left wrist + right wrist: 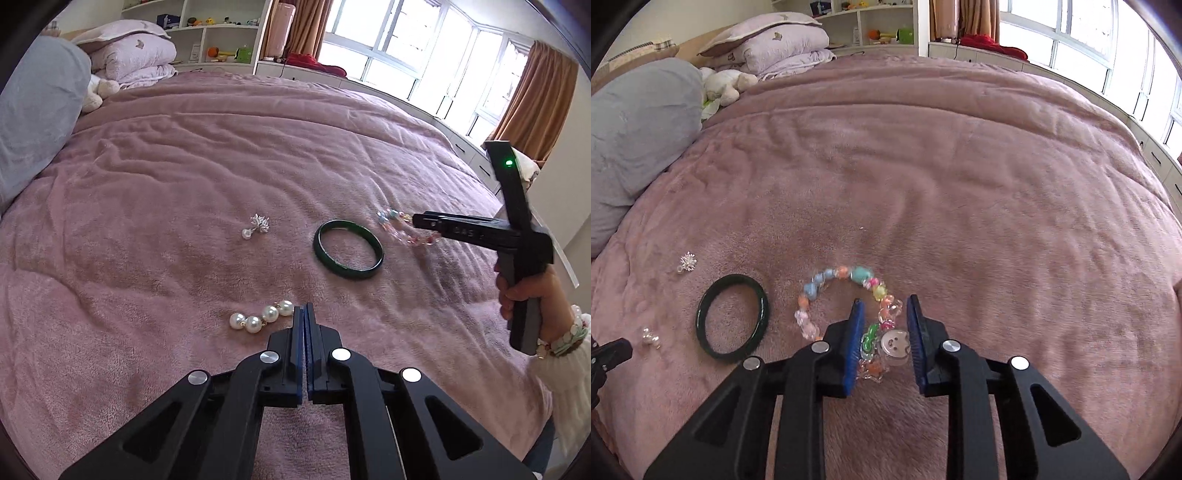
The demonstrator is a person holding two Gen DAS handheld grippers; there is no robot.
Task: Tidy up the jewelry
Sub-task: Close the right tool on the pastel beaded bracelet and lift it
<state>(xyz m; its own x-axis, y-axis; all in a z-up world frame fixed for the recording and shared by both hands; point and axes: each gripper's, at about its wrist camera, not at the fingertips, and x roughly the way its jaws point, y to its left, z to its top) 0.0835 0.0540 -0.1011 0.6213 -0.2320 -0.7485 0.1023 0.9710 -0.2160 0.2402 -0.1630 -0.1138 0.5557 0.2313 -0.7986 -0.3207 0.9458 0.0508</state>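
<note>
Pink plush bedspread [960,184] carries all the jewelry. Right gripper [884,306] is spread apart, its blue pads [855,339] straddling the near arc of the colourful bead bracelet [846,295] without pinching it. Just left lies the green bangle [733,317]. Left gripper [303,314] is pressed closed on nothing, touching the pearl strand [260,317]; a silver brooch [258,225] sits beyond.

You have bright daylight pouring in from the windows [424,48] far beyond the fingers and to their right; the panes are blown out white. The blanket [923,166] is evenly lit, with only soft shadows under the fingers. Both fisheye views bow hard at the edges, with dark corners. The beaded bracelet [827,280] between your right fingers looks slightly smeared.
</note>
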